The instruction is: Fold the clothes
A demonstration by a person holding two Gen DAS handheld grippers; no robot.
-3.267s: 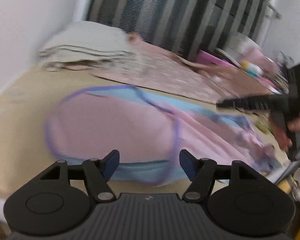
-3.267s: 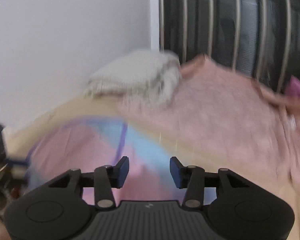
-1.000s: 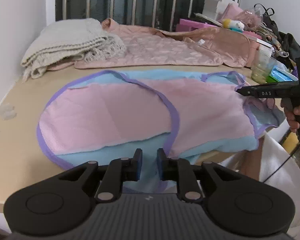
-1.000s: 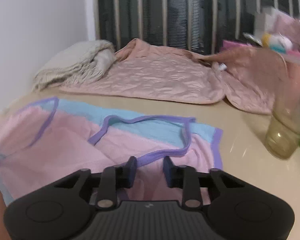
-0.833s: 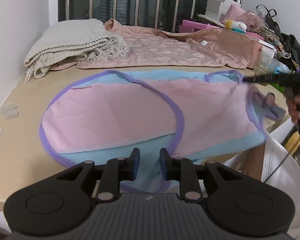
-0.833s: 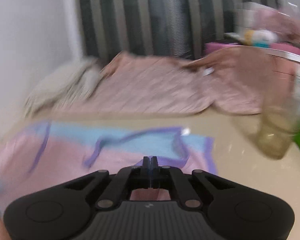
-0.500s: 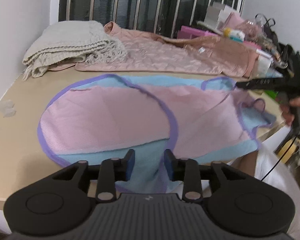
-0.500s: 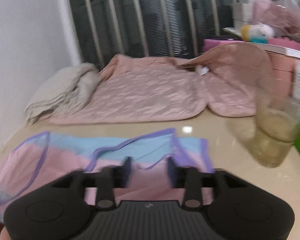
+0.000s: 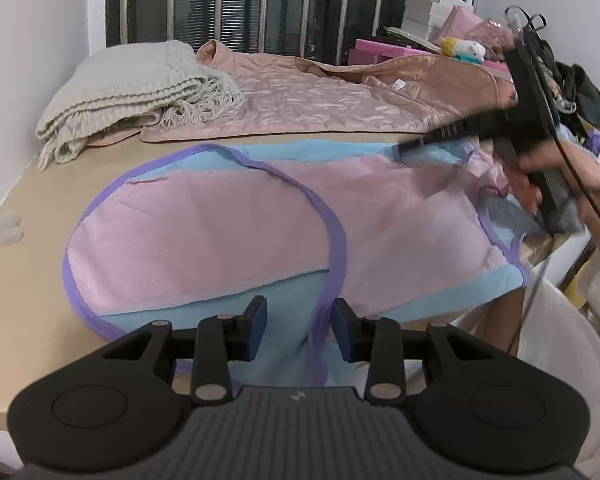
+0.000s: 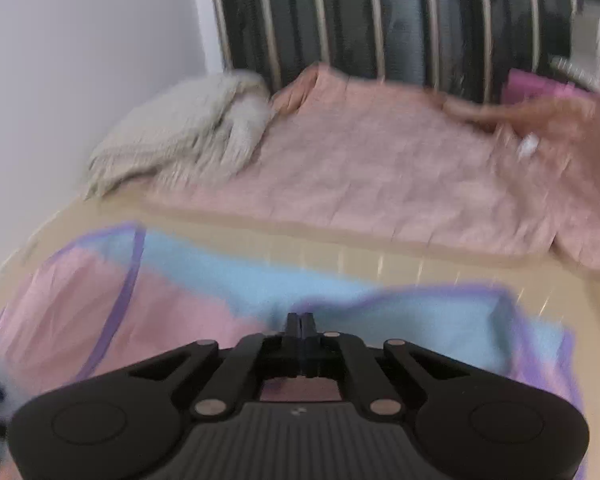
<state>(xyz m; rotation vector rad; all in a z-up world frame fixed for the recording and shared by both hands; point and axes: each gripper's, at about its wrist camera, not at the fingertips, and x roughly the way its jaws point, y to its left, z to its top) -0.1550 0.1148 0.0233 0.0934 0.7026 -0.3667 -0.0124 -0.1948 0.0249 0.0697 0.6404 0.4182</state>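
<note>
Pink and blue garment spread on the bench, one hand-held gripper pinching it, the other parted.

The garment (image 9: 236,236), pink mesh with blue bands and purple trim, lies flat across the middle of the bench (image 9: 32,196), its near blue hem draping over the front edge. The left hand-held gripper (image 9: 299,327) sits at that front edge with its jaws apart, the hanging hem between them but not clamped. The right hand-held gripper (image 10: 301,325) has its jaws pressed together on the garment's blue band near the purple-trimmed opening toward the bench's right edge; that view is blurred. Along the back edge lie a folded cream blanket (image 9: 132,88) and a pink quilted cover (image 9: 332,100), touching each other.
</note>
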